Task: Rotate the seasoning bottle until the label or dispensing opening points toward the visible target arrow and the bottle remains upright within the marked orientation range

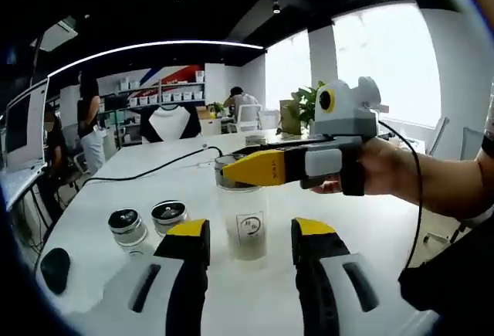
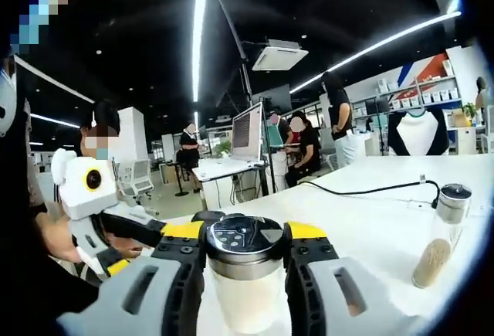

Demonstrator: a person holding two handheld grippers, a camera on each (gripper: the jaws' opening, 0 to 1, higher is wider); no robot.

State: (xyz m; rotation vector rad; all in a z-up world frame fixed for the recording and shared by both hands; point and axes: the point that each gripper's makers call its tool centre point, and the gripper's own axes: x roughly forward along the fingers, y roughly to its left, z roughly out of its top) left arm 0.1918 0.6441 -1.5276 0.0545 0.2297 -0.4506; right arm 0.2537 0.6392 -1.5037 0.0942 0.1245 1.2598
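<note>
- Left gripper view is showing the left gripper (image 1: 251,235) standing open, its yellow-tipped jaws apart on either side of the seasoning bottle (image 1: 245,228) and touching nothing.
- Standing upright on the white tabletop (image 1: 100,189), the seasoning bottle is showing a clear body with pale contents low down and a small label facing this camera.
- Reaching in from the right of that view, the right gripper (image 1: 231,172) is closing around the bottle's cap, held by a person's hand (image 1: 386,170).
- Two short jars (image 1: 147,224) with dark round lids are sitting side by side on the tabletop, left of the seasoning bottle and apart from it.
- A black cable (image 1: 154,168) is trailing across the tabletop behind the jars.
- Right gripper view is showing the right gripper (image 2: 245,247) clamping the seasoning bottle (image 2: 243,282) just below its cap (image 2: 243,235), the jaws pressing against both sides of the dark, silver-rimmed top.
- Another bottle (image 2: 441,232) with a dark cap and brownish contents at its bottom is standing upright at the right of that view, well apart from the held one.
- At the left of that view, the left gripper (image 2: 116,235) is coming into sight beside a person's hand (image 2: 54,235).
</note>
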